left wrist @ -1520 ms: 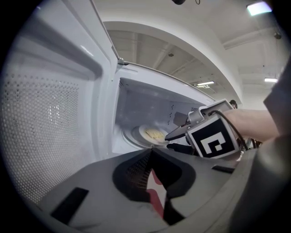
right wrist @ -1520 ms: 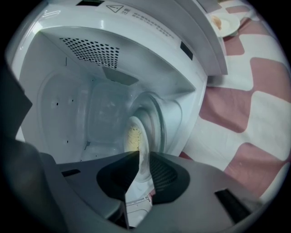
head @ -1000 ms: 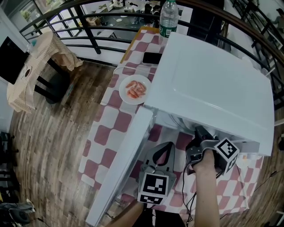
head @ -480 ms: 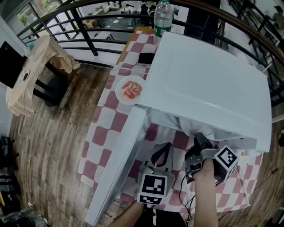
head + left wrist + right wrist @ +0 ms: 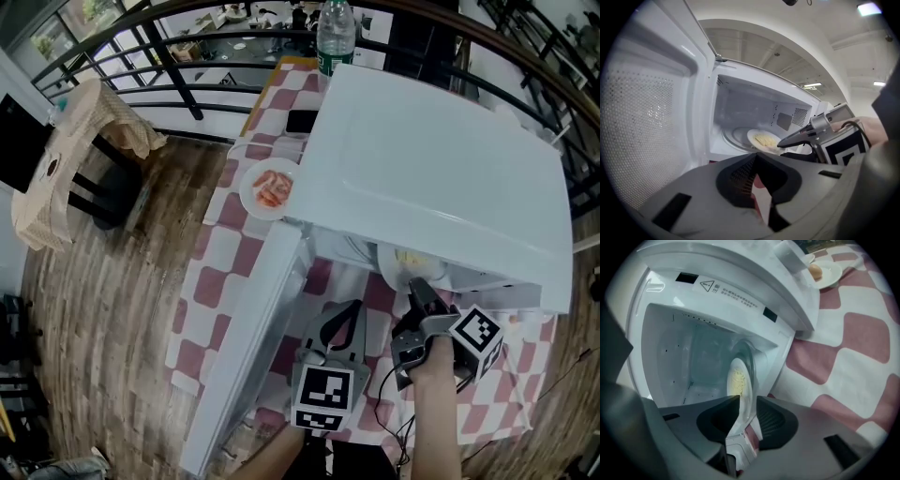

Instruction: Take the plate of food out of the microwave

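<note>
On checkered tablecloth, white microwave, wood-plank floor, black railing beyond

Right gripper opening round plate — left seemingly shut.

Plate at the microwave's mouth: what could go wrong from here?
The rim of the plate sits between the jaws of the right hand-held gripper, which are opening; at the mouth of the microwave it could tip or drop. The yellow food could slide off if it tilts. The left hand-held gripper is shut and empty, so nothing backs it up.
</note>
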Tool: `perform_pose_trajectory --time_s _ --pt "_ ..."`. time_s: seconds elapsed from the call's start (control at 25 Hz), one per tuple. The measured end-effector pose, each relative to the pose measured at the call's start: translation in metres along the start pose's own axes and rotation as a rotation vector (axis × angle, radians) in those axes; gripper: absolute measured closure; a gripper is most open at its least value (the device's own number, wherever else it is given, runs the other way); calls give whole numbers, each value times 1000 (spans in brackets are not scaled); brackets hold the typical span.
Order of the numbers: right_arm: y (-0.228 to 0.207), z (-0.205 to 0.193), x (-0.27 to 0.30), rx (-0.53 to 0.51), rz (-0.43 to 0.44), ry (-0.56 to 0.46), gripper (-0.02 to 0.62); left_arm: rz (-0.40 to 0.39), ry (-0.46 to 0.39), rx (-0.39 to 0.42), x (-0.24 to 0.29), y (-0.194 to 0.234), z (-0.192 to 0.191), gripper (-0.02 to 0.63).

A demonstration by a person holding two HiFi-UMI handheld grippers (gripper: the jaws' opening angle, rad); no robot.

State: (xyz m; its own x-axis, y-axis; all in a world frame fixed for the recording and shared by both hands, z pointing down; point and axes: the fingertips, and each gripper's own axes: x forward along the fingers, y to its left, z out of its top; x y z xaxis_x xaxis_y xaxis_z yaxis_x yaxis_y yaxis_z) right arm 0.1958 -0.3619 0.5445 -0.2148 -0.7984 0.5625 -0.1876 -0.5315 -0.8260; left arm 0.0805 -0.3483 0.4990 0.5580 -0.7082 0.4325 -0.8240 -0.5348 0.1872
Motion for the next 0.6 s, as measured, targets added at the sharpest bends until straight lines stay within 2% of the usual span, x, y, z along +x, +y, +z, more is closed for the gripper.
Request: perform_pose_trajectory --time_s 0.04,0.28,0.32,0.36,0.44,0.52,0.6 --pt "3 -1 2 4 10 8 446 -1 1 0 0 0 0 591" --pt "2 -3 14 15 2 17 443 -2 5 6 -1 2 -1 591" --pt "2 -4 16 18 8 17 450 0 3 6 -1 2 0 591" --pt "3 -4 17 19 15 14 503 2 2 5 -2 3 0 591" --pt "3 -2 18 8 23 0 513 5 2 4 -2 5 0 591" --pt "3 0 17 -1 25 -13 569 8 6 2 -3 6 -2 591" --pt "3 2 17 6 32 -20 574 13 8 -2 -3 8 -3 591"
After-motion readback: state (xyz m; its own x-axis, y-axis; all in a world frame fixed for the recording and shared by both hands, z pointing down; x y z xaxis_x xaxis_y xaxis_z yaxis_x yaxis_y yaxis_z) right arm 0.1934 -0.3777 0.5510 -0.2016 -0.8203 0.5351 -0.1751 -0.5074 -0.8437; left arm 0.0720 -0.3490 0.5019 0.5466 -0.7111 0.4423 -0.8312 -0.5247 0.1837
